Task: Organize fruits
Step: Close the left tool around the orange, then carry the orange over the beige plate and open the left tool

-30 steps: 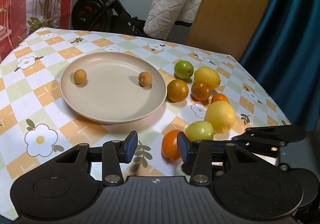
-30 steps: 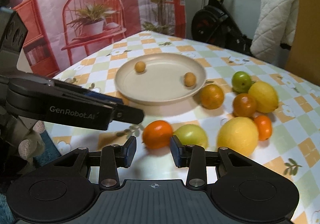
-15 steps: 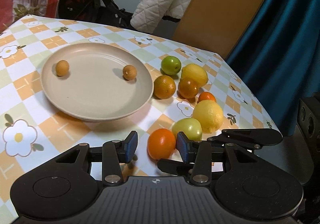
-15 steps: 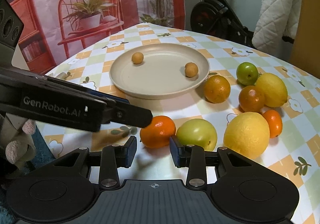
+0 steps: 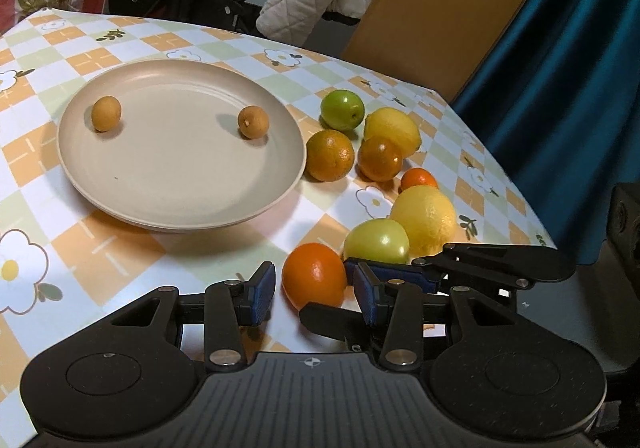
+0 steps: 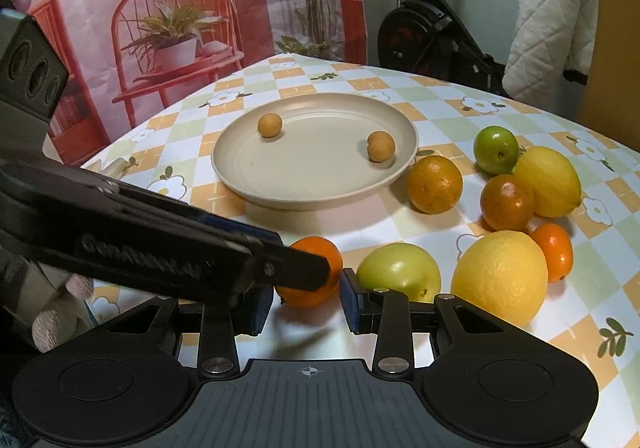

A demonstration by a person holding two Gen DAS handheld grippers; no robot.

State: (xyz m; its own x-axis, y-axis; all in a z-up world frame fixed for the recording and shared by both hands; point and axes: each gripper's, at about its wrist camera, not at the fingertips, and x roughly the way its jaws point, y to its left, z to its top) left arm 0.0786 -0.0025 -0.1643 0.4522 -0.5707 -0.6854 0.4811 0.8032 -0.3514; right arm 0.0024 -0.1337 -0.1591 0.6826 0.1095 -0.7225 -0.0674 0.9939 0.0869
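**Two claws, one orange**

The orange (image 5: 314, 274) sits near, between the loose, unclenched pads of the left claw (image 5: 314, 294) and the right claw (image 6: 302, 300) — neither squeezes it. Only the right view shows the left claw's arm hiding part of the orange. Far off, the plate (image 6: 240, 176) holds two small brown fruits. A green apple (image 6: 398, 270) crowds the orange's right.

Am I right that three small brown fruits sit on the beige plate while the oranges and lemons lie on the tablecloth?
Not quite: the left wrist view shows two small brown fruits on the beige plate, not three. The oranges and lemons do lie on the tablecloth.
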